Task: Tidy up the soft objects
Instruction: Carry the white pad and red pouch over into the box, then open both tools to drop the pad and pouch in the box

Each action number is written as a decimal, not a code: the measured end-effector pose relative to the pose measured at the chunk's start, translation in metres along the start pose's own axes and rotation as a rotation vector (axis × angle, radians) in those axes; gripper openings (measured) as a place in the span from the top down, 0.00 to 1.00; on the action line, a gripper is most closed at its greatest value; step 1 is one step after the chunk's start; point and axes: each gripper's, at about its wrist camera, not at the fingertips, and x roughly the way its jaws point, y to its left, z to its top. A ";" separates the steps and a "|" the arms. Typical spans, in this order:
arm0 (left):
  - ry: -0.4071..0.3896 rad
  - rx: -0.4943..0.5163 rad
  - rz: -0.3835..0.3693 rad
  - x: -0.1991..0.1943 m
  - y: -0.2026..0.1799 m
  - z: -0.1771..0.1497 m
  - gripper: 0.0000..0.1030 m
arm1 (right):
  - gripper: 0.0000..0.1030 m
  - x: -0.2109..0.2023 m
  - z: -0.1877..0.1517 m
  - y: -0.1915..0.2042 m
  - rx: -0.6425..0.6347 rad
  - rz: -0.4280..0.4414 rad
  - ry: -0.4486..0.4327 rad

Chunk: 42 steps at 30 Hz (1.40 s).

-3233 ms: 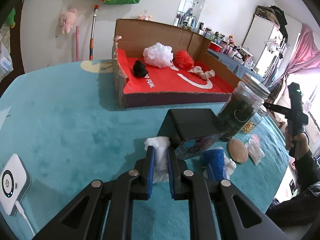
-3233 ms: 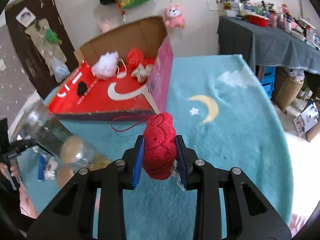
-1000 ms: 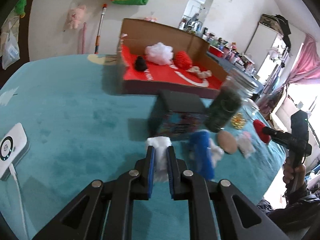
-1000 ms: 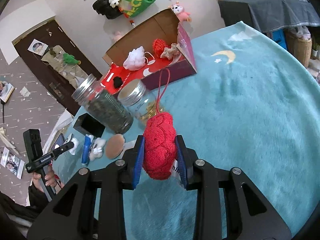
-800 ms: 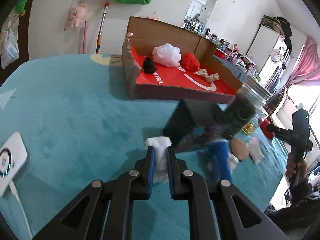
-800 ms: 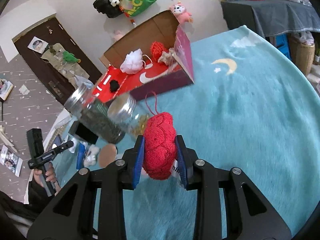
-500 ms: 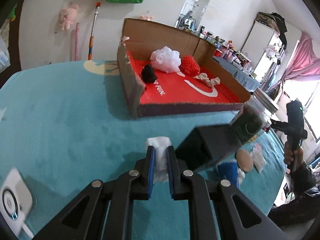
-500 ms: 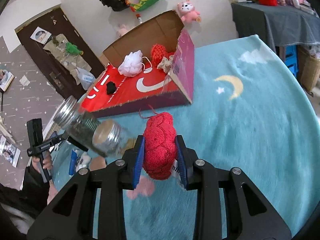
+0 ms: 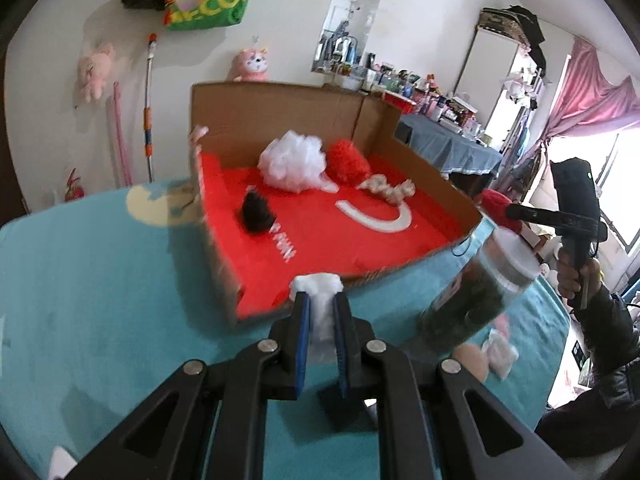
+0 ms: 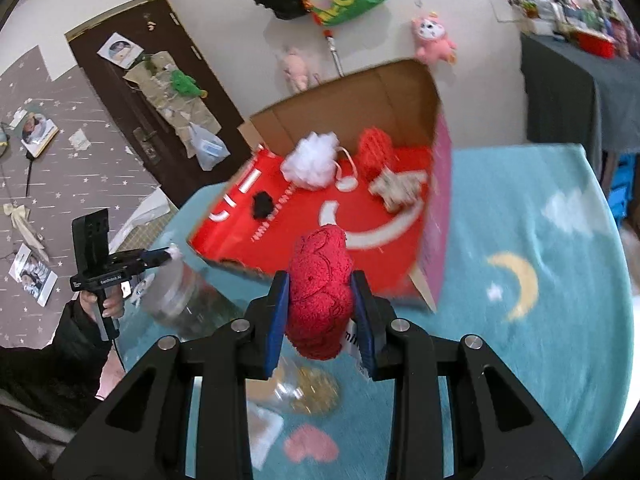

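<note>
My left gripper (image 9: 320,312) is shut on a small white cotton pad (image 9: 318,286), held just in front of the near wall of the open cardboard box (image 9: 224,276). My right gripper (image 10: 320,300) is shut on a red knitted soft piece (image 10: 320,280) and hangs before the same box (image 10: 436,208). On the box's red floor lie a white mesh puff (image 9: 292,160), a red knitted ball (image 9: 348,158), a black tuft (image 9: 256,212) and a beige knotted piece (image 9: 388,190). In the left wrist view the right gripper (image 9: 500,210) with its red load shows at the right.
A tall jar of dark stuff (image 9: 476,292) stands right of the left gripper. A round tan pad (image 9: 472,360) and a white scrap (image 9: 500,354) lie on the teal rug (image 9: 100,272). A low jar with yellow bits (image 10: 308,388) sits under the right gripper. A dark-clothed table (image 10: 576,92) stands far right.
Both grippers have risen and come closer to the box, each still shut on its soft piece. The jars and the black case have slid lower in both views.
</note>
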 end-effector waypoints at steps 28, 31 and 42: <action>0.339 0.033 0.174 0.200 -0.014 0.113 0.87 | 0.70 0.232 0.097 0.005 -0.179 -0.325 0.418; 0.335 0.016 0.180 0.204 -0.011 0.112 0.85 | 0.70 0.232 0.098 -0.002 -0.154 -0.323 0.415; 0.283 0.019 0.211 0.194 -0.013 0.110 0.49 | 0.44 0.209 0.095 -0.002 -0.167 -0.343 0.351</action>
